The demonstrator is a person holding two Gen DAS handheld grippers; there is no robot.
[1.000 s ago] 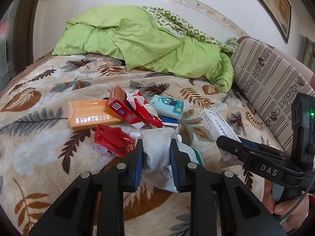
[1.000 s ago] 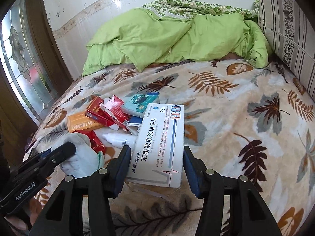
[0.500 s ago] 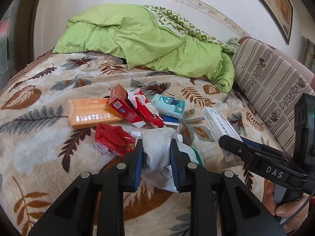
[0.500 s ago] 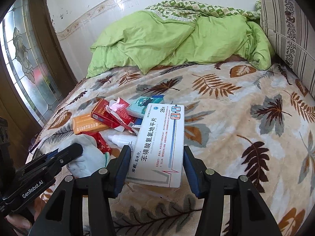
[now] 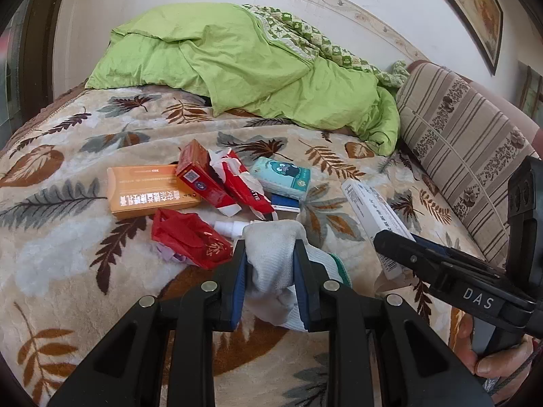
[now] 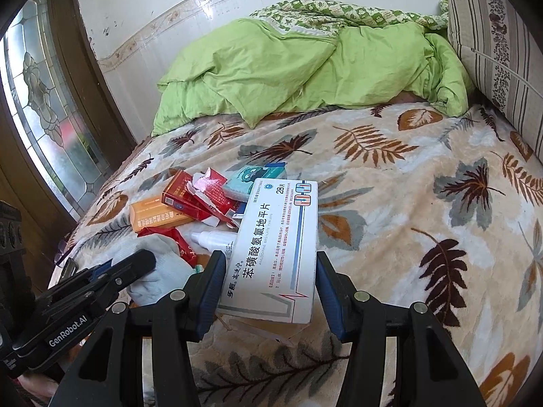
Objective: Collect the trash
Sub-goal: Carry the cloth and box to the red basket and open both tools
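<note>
Blue-padded, the left tool (image 5: 270, 273) is pressed together on a bunched grey-white glove (image 5: 271, 254), pinching it just above the bed (image 5: 68, 254). The right tool (image 6: 268, 281) stands about half spread, its pads clamped on the sides of a white medicine box (image 6: 278, 247). Beyond both, toward the middle of the bed, lie a red wrapper (image 5: 186, 237), an orange box (image 5: 146, 196), torn red cartons (image 5: 217, 183) and a teal tissue pack (image 5: 281, 178). A green quilt (image 5: 244, 64) is heaped at the far edge.

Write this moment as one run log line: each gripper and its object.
left gripper: shut on white glove | right gripper: shut on white medicine box | remaining trash: on bed blanket
</note>
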